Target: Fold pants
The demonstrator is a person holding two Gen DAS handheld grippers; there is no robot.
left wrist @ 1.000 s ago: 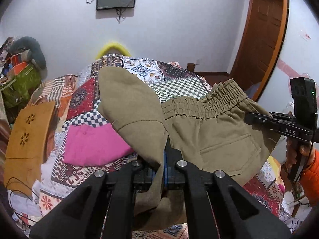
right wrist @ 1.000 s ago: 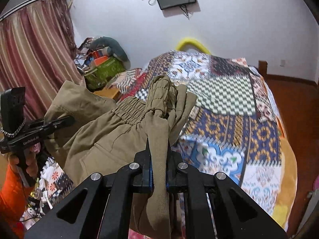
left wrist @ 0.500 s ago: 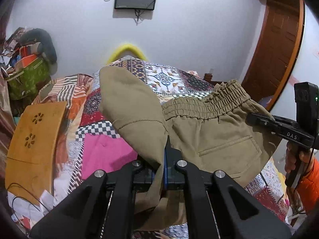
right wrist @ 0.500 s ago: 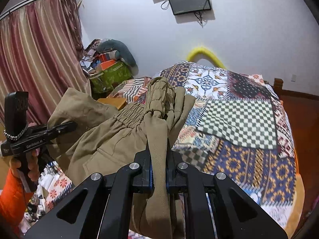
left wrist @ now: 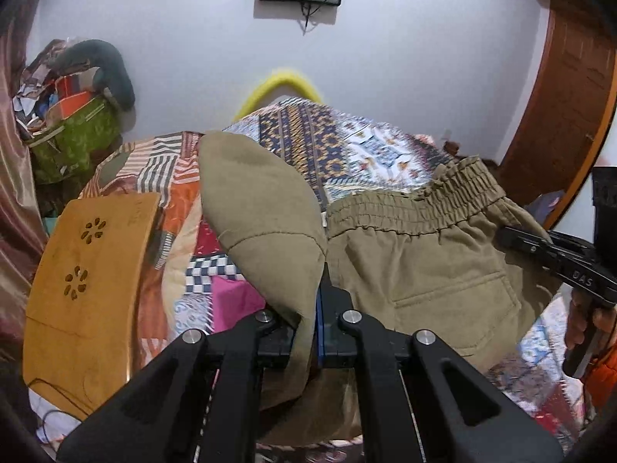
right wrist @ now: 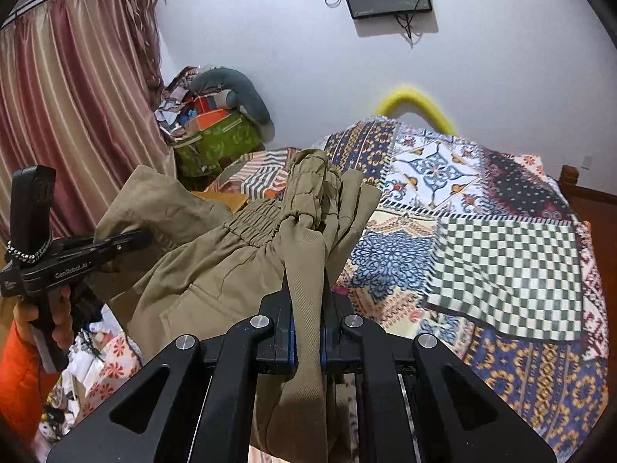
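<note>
The olive-khaki pants (left wrist: 416, 262) hang in the air between both grippers, above the patchwork bed. The elastic waistband (left wrist: 416, 208) runs across the top, and a back pocket shows below it. My left gripper (left wrist: 313, 308) is shut on one side of the waist, with a rounded flap of fabric standing up in front of it. My right gripper (right wrist: 307, 308) is shut on the bunched other end of the waistband (right wrist: 308, 189). It also shows at the right edge of the left wrist view (left wrist: 513, 237), and the left gripper shows at the left of the right wrist view (right wrist: 135, 239).
The bed with its patchwork quilt (right wrist: 501, 247) lies ahead. A wooden board (left wrist: 85, 289) lies at its left side and a pink cloth (left wrist: 231, 301) lies on the quilt. Piled bags (right wrist: 219, 135) and a curtain (right wrist: 69, 115) stand at the left. A wooden door (left wrist: 563, 88) is at the right.
Both grippers have lifted and carried the pants forward over the bed. The far wall and the yellow pillow look closer. The grips are unchanged.
</note>
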